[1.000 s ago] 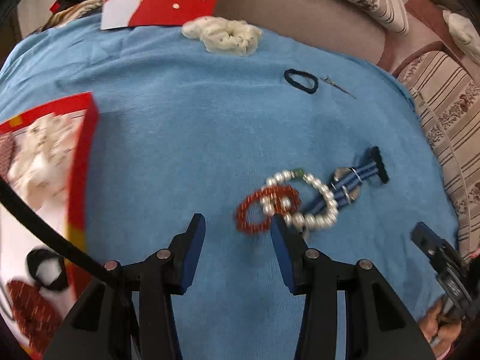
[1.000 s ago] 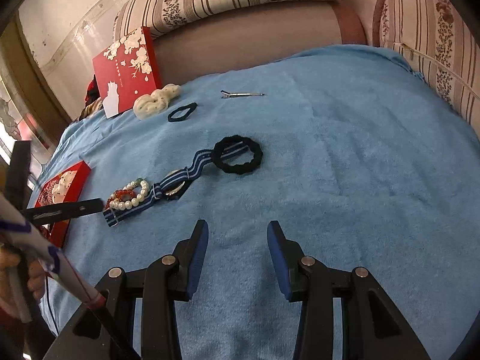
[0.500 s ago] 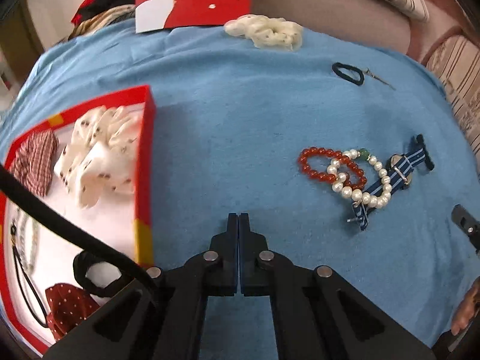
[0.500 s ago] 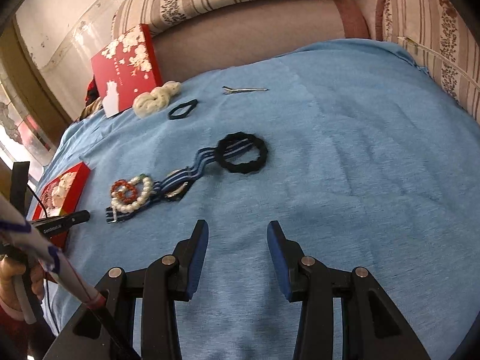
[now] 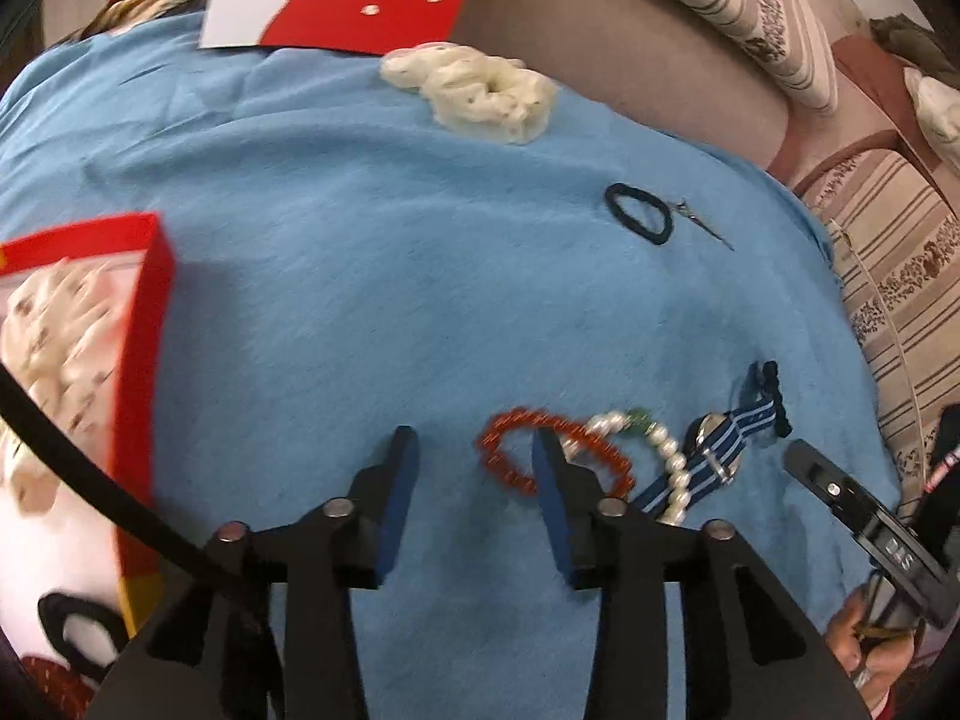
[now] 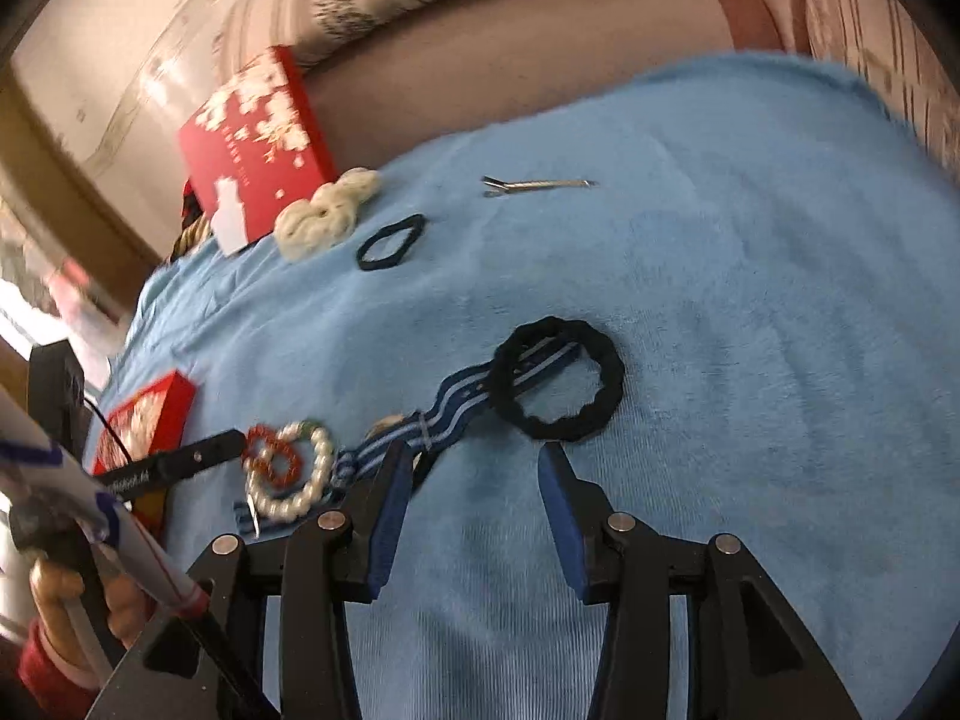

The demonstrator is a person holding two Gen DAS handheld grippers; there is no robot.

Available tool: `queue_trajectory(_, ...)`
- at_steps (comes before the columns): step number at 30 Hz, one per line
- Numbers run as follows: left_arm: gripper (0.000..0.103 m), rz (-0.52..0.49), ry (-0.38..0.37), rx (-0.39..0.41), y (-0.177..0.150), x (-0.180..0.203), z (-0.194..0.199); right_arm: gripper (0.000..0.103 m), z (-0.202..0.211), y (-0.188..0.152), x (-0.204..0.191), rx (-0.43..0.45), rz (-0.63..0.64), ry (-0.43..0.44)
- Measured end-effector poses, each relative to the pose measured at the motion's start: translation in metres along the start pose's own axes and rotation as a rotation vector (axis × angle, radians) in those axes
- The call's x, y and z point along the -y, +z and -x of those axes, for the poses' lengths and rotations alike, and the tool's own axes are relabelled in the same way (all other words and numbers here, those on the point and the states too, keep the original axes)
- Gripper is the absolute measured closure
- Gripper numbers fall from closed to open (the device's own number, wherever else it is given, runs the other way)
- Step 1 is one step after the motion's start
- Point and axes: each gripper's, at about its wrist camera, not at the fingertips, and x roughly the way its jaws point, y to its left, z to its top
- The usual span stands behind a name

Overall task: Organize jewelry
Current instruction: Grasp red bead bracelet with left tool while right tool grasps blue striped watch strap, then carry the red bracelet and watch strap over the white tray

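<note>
A red bead bracelet lies on the blue cloth, overlapping a pearl bracelet and a blue striped strap. My left gripper hovers just over them with its jaws opening. Its right finger covers part of the red bracelet, whose left arc shows between the fingers; the pads press on nothing. In the right wrist view a black scrunchie rests on the strap, just beyond my right gripper. Its jaws are opening too, with only cloth between them.
An open red box holding scrunchies sits at the left. At the back lie a cream scrunchie, a thin black hair tie, a metal hair clip and the red lid. Striped sofa cushions rise on the right.
My left gripper, shut beside the box half a second ago, has opened and shifted right onto the bracelets. My right gripper has come closer to the black scrunchie.
</note>
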Motion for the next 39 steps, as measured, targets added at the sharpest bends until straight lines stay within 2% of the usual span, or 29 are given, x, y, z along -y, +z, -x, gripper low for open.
queue_trajectory(4, 0.05, -0.024, -0.002, 0.004, 0.008, 0.011, -0.01, 0.052, -0.016, 0.01, 0.012, -0.01, -0.091, 0.072)
queue_trajectory(6, 0.05, -0.036, 0.015, 0.015, 0.008, 0.018, -0.015, 0.052, -0.027, 0.014, 0.015, -0.008, -0.128, 0.094)
queue_trajectory(7, 0.057, -0.049, 0.027, 0.017, 0.008, 0.022, -0.016, 0.052, -0.03, 0.016, 0.015, 0.001, -0.14, 0.102)
queue_trajectory(8, 0.072, -0.067, 0.021, 0.016, 0.007, 0.027, -0.018, 0.06, -0.032, 0.019, 0.015, 0.009, -0.141, 0.099)
queue_trajectory(9, 0.095, -0.064, -0.019, -0.008, 0.007, 0.03, -0.02, 0.085, -0.033, 0.021, 0.014, 0.007, -0.132, 0.098)
queue_trajectory(10, 0.096, -0.053, -0.035, -0.02, 0.007, 0.03, -0.019, 0.087, -0.034, 0.022, 0.012, -0.011, -0.12, 0.115)
queue_trajectory(14, 0.096, -0.079, -0.013, 0.011, 0.005, 0.043, 0.002, 0.087, -0.008, 0.027, -0.001, 0.044, -0.085, 0.148)
queue_trajectory(19, 0.096, -0.093, -0.04, 0.093, -0.005, 0.049, 0.062, 0.087, 0.052, 0.019, -0.022, 0.14, -0.003, 0.195)
queue_trajectory(24, 0.096, -0.084, -0.06, 0.158, -0.018, 0.039, 0.121, 0.087, 0.094, 0.0, -0.028, 0.197, 0.016, 0.185)
queue_trajectory(32, 0.096, -0.065, 0.012, 0.205, -0.044, -0.005, 0.187, 0.087, 0.129, -0.029, -0.045, 0.205, 0.046, 0.164)
queue_trajectory(39, 0.096, 0.04, 0.109, 0.22, -0.068, -0.077, 0.22, 0.087, 0.153, -0.04, -0.085, 0.214, 0.135, 0.155)
